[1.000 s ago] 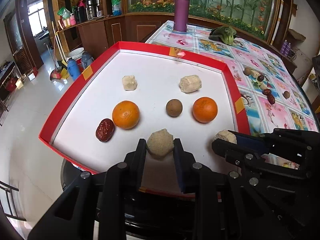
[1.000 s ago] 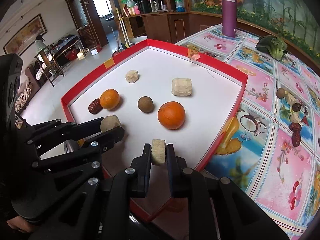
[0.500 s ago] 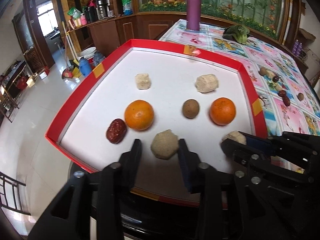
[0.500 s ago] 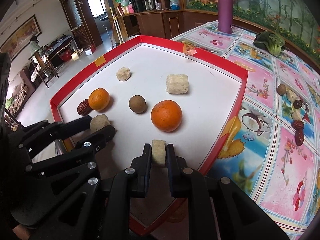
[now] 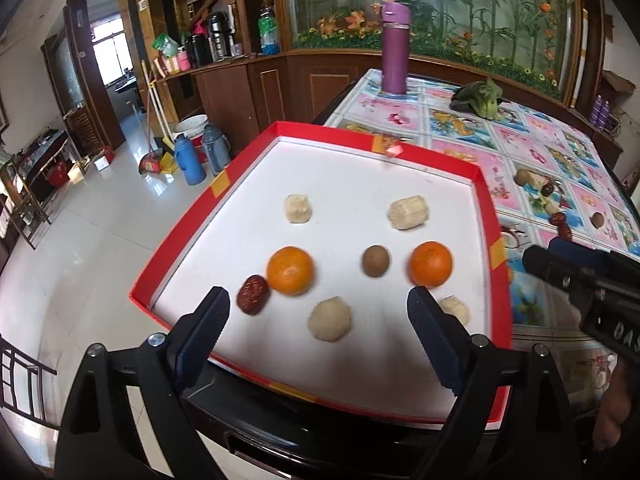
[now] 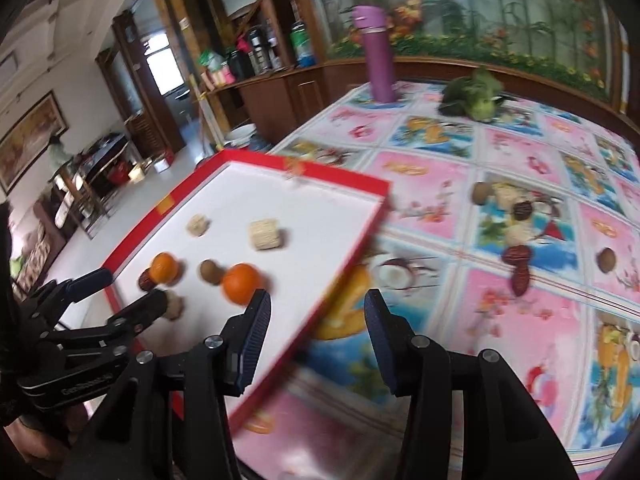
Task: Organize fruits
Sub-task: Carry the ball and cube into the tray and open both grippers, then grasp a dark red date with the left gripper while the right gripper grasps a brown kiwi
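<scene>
step: between placements, both tongs (image 5: 318,316) (image 6: 316,318) gaping, empty | next: right reaches loose fruit (image 6: 520,258) on table (image 6: 440,200) for tray (image 5: 494,216)

The far half of the red-rimmed tray (image 5: 486,216) lies bare and open to a reach from above. Nearer, fruit crowds it: two oranges (image 5: 290,269) with a brown round fruit (image 5: 375,261) between them, a red date (image 5: 252,294) touching the left orange, and pale chunks (image 5: 330,318) in front. On the counter (image 6: 436,200) right of the tray, loose fruits (image 6: 516,256) cluster mid-cloth; the near cloth is clear. A purple flask (image 6: 378,54) and leafy greens (image 6: 474,98) stand at the far edge.
</scene>
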The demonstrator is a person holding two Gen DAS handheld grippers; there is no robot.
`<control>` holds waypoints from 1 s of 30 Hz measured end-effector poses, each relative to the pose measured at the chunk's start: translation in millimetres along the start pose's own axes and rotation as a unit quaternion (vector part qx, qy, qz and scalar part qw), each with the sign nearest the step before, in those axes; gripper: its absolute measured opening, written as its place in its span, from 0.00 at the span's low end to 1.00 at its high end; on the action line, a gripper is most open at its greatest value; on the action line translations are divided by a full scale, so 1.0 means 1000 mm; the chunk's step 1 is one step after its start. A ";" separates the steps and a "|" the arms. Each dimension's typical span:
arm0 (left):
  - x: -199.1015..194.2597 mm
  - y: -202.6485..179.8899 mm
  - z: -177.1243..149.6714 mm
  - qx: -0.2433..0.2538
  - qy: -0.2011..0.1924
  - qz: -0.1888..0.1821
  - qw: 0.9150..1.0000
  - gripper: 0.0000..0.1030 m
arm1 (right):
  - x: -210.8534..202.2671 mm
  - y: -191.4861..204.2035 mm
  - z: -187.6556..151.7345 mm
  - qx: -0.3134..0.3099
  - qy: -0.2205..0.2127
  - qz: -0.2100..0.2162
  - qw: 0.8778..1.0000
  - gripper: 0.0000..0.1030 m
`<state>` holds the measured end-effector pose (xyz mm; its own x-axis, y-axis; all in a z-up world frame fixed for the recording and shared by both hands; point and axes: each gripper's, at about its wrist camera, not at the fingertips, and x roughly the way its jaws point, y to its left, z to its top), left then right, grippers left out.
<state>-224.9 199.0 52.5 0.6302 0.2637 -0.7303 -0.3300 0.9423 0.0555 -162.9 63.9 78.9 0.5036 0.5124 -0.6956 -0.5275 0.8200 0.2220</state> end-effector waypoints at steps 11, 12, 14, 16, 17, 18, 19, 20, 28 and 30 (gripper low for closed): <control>-0.014 -0.089 0.022 0.089 -0.002 -0.089 0.992 0.88 | -0.045 -0.120 -0.008 0.097 -0.029 -0.098 0.990 0.47; -0.014 -0.098 0.024 0.096 0.000 -0.099 0.990 0.89 | -0.049 -0.130 -0.009 0.104 -0.031 -0.105 0.988 0.47; -0.009 -0.122 0.029 0.114 0.008 -0.123 0.986 0.89 | -0.057 -0.151 -0.010 0.118 -0.034 -0.121 0.985 0.47; -0.003 -0.142 0.032 0.127 0.016 -0.137 0.982 0.89 | -0.061 -0.170 -0.009 0.128 -0.034 -0.138 0.982 0.47; 0.000 -0.154 0.034 0.133 0.021 -0.146 0.980 0.89 | -0.063 -0.182 -0.009 0.135 -0.037 -0.147 0.979 0.47; 0.005 -0.166 0.037 0.140 0.024 -0.161 0.977 0.89 | -0.064 -0.191 -0.008 0.141 -0.038 -0.152 0.978 0.47; 0.009 -0.177 0.039 0.147 0.024 -0.171 0.974 0.89 | -0.064 -0.201 -0.007 0.149 -0.038 -0.155 0.976 0.47; 0.015 -0.187 0.041 0.154 0.026 -0.175 0.972 0.88 | -0.062 -0.213 -0.005 0.159 -0.033 -0.159 0.974 0.47; 0.060 -0.230 0.044 0.153 0.081 -0.194 0.966 0.63 | -0.033 -0.245 0.017 0.174 -0.005 -0.157 0.972 0.47; 0.065 -0.231 0.044 0.148 0.087 -0.198 0.965 0.63 | -0.024 -0.248 0.019 0.175 0.003 -0.156 0.972 0.46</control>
<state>-76.7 7.2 22.6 0.5292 -0.1438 -0.8362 0.1442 0.9864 -0.0783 -31.1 -147.4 53.7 0.5978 0.2242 -0.7696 -0.0840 0.9723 0.2180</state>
